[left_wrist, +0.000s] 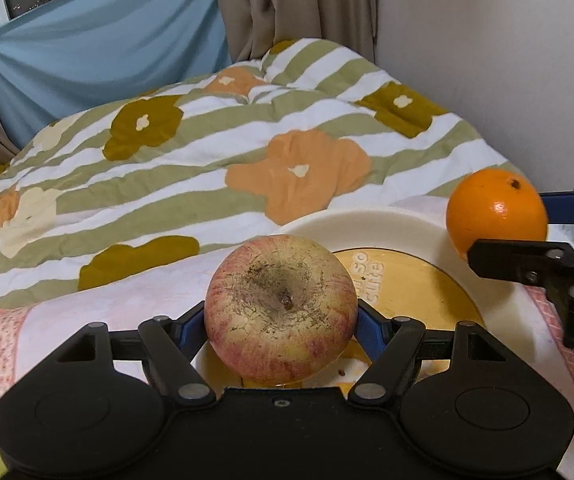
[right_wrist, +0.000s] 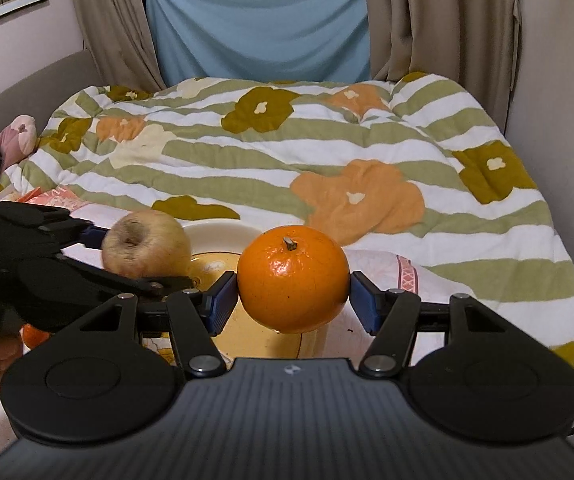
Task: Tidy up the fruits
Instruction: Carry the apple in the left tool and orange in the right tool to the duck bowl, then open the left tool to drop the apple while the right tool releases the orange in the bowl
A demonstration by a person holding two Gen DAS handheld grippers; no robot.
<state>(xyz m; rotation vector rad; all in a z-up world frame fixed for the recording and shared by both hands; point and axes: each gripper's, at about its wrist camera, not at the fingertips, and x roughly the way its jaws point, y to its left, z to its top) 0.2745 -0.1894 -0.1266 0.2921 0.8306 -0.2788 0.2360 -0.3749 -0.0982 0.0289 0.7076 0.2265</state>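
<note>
My left gripper (left_wrist: 281, 326) is shut on a red-yellow apple (left_wrist: 281, 308), stem end toward the camera, and holds it over the near edge of a white plate with a yellow centre (left_wrist: 407, 220). My right gripper (right_wrist: 293, 298) is shut on an orange (right_wrist: 293, 278), stem up, and holds it above the plate's (right_wrist: 223, 232) right side. In the left wrist view the orange (left_wrist: 497, 210) and right gripper show at the far right. In the right wrist view the apple (right_wrist: 147, 244) and left gripper show at the left.
The plate sits on a pink-and-white patterned cloth (left_wrist: 99, 304) on a bed. A flowered green-striped duvet (right_wrist: 327, 160) covers the bed behind. A wall (left_wrist: 507, 60) stands on the right, curtains and a blue sheet (right_wrist: 259, 20) at the back. Another orange fruit (right_wrist: 33, 336) peeks out at lower left.
</note>
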